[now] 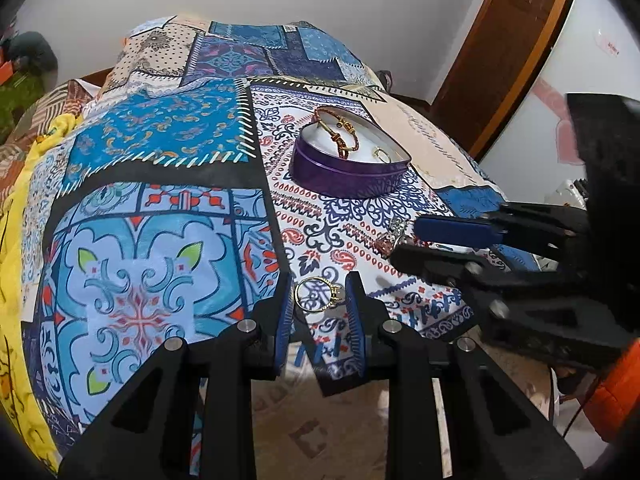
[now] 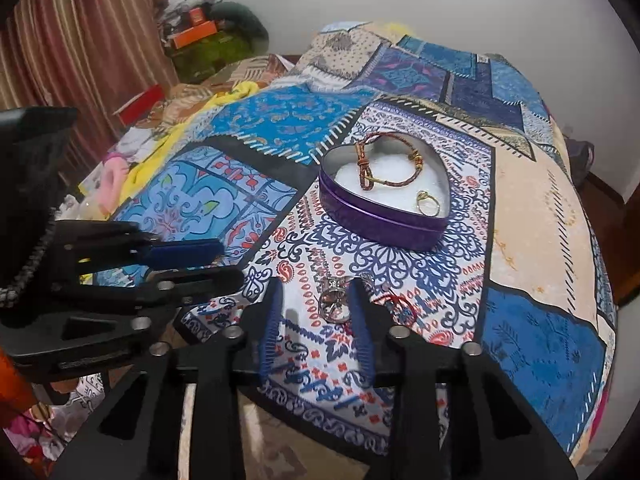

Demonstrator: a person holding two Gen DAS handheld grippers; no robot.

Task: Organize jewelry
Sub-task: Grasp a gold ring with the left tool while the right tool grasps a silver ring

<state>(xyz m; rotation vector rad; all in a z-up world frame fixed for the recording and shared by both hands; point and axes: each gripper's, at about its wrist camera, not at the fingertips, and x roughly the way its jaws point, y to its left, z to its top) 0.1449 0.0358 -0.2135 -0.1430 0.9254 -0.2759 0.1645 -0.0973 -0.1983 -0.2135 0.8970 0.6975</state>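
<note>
Gold ring (image 1: 319, 294) clamped between left gripper (image 1: 318, 300) jaws, lower centre; right gripper (image 2: 316, 306) jaws pinch silver ring (image 2: 335, 300). Purple heart tin (image 2: 380, 216) beyond.

Glossy purple metal tin (image 2: 380, 216) on matt, seemingly cotton bedspread (image 2: 532, 240).

Black jaws, ribbed blue pads (image 1: 285, 312)

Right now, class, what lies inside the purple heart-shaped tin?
Inside the purple heart-shaped tin: a red braided bracelet and a gold ring on white padding. The tin's base beneath the padding is covered.
</note>
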